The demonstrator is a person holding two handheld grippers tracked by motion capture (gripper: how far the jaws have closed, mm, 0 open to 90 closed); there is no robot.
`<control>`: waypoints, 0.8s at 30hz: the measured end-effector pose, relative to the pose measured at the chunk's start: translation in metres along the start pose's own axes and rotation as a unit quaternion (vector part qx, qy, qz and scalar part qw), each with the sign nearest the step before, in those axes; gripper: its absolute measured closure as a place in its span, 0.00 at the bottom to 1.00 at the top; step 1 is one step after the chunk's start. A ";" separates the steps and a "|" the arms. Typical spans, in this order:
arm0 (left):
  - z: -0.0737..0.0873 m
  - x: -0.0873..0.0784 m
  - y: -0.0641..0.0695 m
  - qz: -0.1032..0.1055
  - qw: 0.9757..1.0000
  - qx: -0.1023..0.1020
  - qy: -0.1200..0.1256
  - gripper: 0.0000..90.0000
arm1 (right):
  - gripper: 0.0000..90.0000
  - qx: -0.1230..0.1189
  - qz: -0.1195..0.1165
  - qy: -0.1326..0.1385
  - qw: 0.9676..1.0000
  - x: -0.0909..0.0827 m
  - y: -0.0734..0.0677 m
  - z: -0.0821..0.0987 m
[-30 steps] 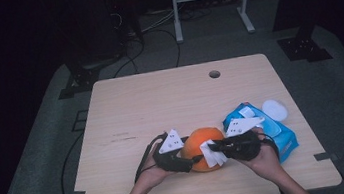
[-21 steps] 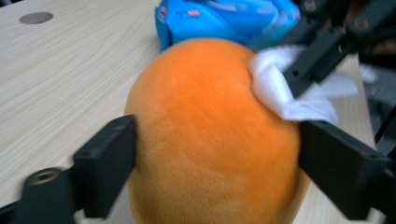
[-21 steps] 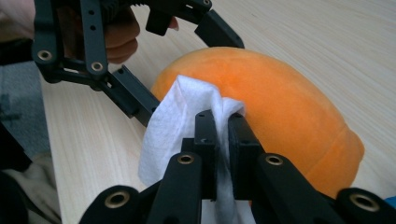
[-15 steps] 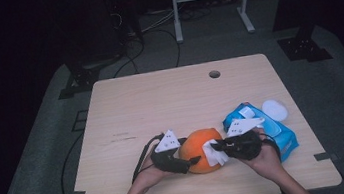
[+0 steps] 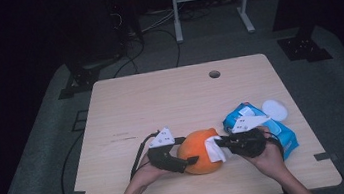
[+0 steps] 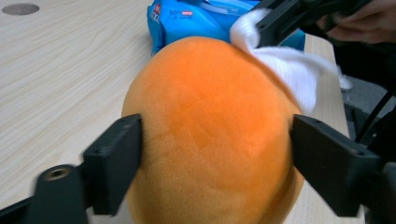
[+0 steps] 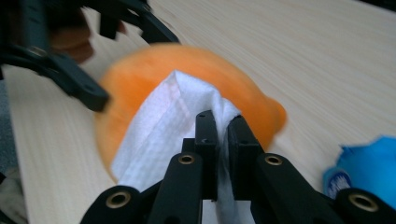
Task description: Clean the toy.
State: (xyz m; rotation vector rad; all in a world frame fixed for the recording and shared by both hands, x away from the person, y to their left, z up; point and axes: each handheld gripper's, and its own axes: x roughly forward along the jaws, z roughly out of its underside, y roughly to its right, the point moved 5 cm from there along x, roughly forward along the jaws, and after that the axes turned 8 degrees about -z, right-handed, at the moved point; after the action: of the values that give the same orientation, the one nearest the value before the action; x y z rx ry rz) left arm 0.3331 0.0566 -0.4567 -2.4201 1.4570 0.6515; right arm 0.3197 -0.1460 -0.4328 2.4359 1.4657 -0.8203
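Near the front edge of the wooden table (image 5: pixel 160 98) sits an orange plush toy (image 5: pixel 198 150), the reference point for all else. Left of it, the left gripper (image 5: pixel 189 161) has its 2 jaws spread around the toy, 1 pressed against each flank. Right of it, the right gripper (image 5: pixel 220 142) has its jaws pinched together on a white wipe (image 5: pixel 214 149), which lies against the toy's right side. Just beyond the toy, further right, lies a blue wipes packet (image 5: pixel 253 119), with a white lid (image 5: pixel 274 109) at its far end.
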 end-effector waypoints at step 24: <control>0.007 0.000 0.002 -0.004 1.000 0.025 -0.006 0.27 | 0.86 0.027 0.033 -0.024 0.999 -0.005 0.022 0.014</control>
State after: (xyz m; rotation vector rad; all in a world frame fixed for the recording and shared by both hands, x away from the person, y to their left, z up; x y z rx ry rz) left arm 0.3298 0.0588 -0.4629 -2.3800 1.4405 0.6193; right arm 0.3317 -0.1666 -0.4440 2.4712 1.3559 -0.9086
